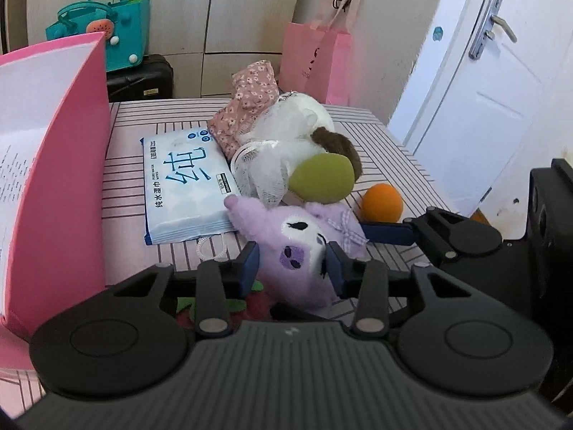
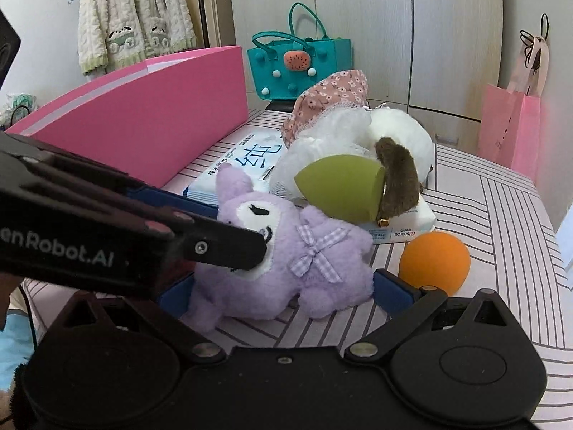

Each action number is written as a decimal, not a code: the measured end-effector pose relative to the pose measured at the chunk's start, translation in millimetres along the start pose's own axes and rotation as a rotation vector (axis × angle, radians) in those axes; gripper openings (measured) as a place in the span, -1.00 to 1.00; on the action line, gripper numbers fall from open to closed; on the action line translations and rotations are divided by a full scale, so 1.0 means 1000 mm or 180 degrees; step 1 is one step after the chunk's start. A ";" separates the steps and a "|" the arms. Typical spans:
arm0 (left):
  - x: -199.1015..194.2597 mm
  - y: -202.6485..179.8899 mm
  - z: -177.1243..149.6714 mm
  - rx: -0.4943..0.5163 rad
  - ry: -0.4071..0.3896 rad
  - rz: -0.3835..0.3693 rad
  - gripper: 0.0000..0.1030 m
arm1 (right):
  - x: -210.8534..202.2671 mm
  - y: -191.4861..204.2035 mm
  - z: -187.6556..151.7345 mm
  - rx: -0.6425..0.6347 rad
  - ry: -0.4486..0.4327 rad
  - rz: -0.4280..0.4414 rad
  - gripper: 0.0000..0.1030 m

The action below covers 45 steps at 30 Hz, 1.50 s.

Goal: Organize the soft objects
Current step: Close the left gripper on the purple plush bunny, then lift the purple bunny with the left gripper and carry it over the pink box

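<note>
A purple plush toy (image 1: 299,247) with a gingham bow lies on the striped table; it also shows in the right wrist view (image 2: 286,268). My left gripper (image 1: 292,265) is shut on the plush's head. My right gripper (image 2: 283,288) is open, its blue fingers on either side of the plush's body. Behind lie a green sponge (image 1: 322,178), an orange ball (image 1: 381,202), a white plush with brown ears (image 1: 286,147), floral fabric (image 1: 247,107) and a wet-wipes pack (image 1: 184,193).
An open pink box (image 1: 53,165) stands at the left, seen also in the right wrist view (image 2: 143,114). A pink paper bag (image 1: 315,61) and a teal bag (image 1: 107,25) sit behind the striped table (image 1: 394,150). A tissue pack (image 2: 404,227) lies under the sponge.
</note>
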<state>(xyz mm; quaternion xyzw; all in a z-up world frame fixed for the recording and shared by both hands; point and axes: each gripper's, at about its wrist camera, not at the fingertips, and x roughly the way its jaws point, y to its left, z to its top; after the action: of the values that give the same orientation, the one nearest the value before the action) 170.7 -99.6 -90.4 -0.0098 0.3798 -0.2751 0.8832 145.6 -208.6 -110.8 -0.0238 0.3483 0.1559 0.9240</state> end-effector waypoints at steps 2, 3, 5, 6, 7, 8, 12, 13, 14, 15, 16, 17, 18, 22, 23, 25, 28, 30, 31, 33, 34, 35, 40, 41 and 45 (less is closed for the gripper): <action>0.000 0.000 -0.001 -0.0003 -0.0022 0.0005 -0.25 | 0.000 0.000 0.000 0.0006 -0.0010 -0.0002 1.00; 0.000 -0.001 -0.002 0.0007 -0.0036 0.0014 -0.25 | 0.001 -0.002 0.000 0.0016 -0.0018 0.0001 1.00; 0.000 -0.003 -0.003 -0.0024 -0.0044 0.0048 -0.25 | -0.001 -0.003 -0.001 0.0053 -0.0060 0.0011 0.90; 0.000 -0.004 -0.002 -0.0029 -0.0048 0.0069 -0.26 | -0.003 -0.004 -0.002 0.0055 -0.0088 0.0040 0.83; 0.000 -0.006 -0.002 -0.0021 -0.0053 0.0082 -0.26 | -0.005 -0.005 -0.002 0.0076 -0.0114 0.0061 0.78; 0.000 -0.007 -0.001 -0.0019 -0.0054 0.0080 -0.26 | -0.007 -0.006 -0.003 0.0101 -0.0135 0.0065 0.74; 0.002 -0.011 -0.004 -0.0031 -0.0075 0.0101 -0.26 | -0.012 -0.007 -0.008 0.0173 -0.0226 0.0036 0.58; 0.001 -0.012 -0.005 -0.0059 -0.0086 0.0099 -0.26 | -0.013 -0.007 -0.010 0.0192 -0.0244 0.0037 0.57; -0.001 -0.012 -0.007 -0.0077 -0.0108 0.0092 -0.26 | -0.015 -0.007 -0.012 0.0217 -0.0268 0.0040 0.56; -0.002 -0.013 -0.008 -0.0079 -0.0126 0.0085 -0.26 | -0.017 -0.008 -0.013 0.0253 -0.0293 0.0047 0.55; -0.004 -0.014 -0.009 -0.0075 -0.0142 0.0075 -0.26 | -0.018 -0.008 -0.015 0.0287 -0.0308 0.0052 0.55; -0.005 -0.015 -0.010 -0.0068 -0.0155 0.0067 -0.26 | -0.020 -0.008 -0.015 0.0319 -0.0315 0.0051 0.54; -0.008 -0.016 -0.011 -0.0072 -0.0175 0.0051 -0.26 | -0.022 -0.008 -0.016 0.0332 -0.0326 0.0042 0.54; -0.023 -0.023 -0.011 -0.0022 -0.0280 -0.0022 -0.26 | -0.039 -0.002 -0.015 0.0302 -0.0421 -0.0039 0.54; -0.027 -0.026 -0.011 0.0012 -0.0305 -0.0035 -0.26 | -0.043 0.000 -0.015 0.0291 -0.0436 -0.0059 0.54; -0.036 -0.030 -0.012 0.0076 -0.0351 -0.0055 -0.26 | -0.052 0.004 -0.013 0.0273 -0.0459 -0.0100 0.55; -0.048 -0.035 -0.013 0.0160 -0.0385 -0.0090 -0.26 | -0.064 0.011 -0.009 0.0268 -0.0438 -0.0160 0.56; -0.056 -0.037 -0.014 0.0208 -0.0380 -0.0109 -0.26 | -0.071 0.017 -0.008 0.0228 -0.0406 -0.0190 0.56; -0.061 -0.038 -0.015 0.0231 -0.0374 -0.0119 -0.26 | -0.075 0.021 -0.007 0.0189 -0.0406 -0.0197 0.56; -0.072 -0.036 -0.016 0.0254 -0.0341 -0.0162 -0.26 | -0.081 0.025 -0.005 0.0160 -0.0398 -0.0144 0.57; -0.076 -0.034 -0.016 0.0246 -0.0322 -0.0184 -0.26 | -0.083 0.027 -0.005 0.0160 -0.0387 -0.0101 0.57; -0.080 -0.031 -0.017 0.0231 -0.0292 -0.0209 -0.26 | -0.085 0.029 -0.004 0.0155 -0.0368 -0.0060 0.57; -0.101 -0.025 -0.023 0.0232 -0.0201 -0.0182 -0.26 | -0.093 0.051 0.000 0.0036 -0.0298 -0.0017 0.57; -0.106 -0.025 -0.025 0.0257 -0.0208 -0.0153 -0.26 | -0.094 0.057 0.001 -0.0002 -0.0300 -0.0021 0.57; -0.120 -0.019 -0.029 0.0257 -0.0225 -0.0032 -0.26 | -0.094 0.069 0.003 0.0014 -0.0284 0.0077 0.57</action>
<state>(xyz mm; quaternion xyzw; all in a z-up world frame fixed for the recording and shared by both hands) 74.7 -51.4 -27.3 0.0143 0.3369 -0.2941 0.8943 60.5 -168.4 -42.9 -0.0106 0.3074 0.1671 0.9367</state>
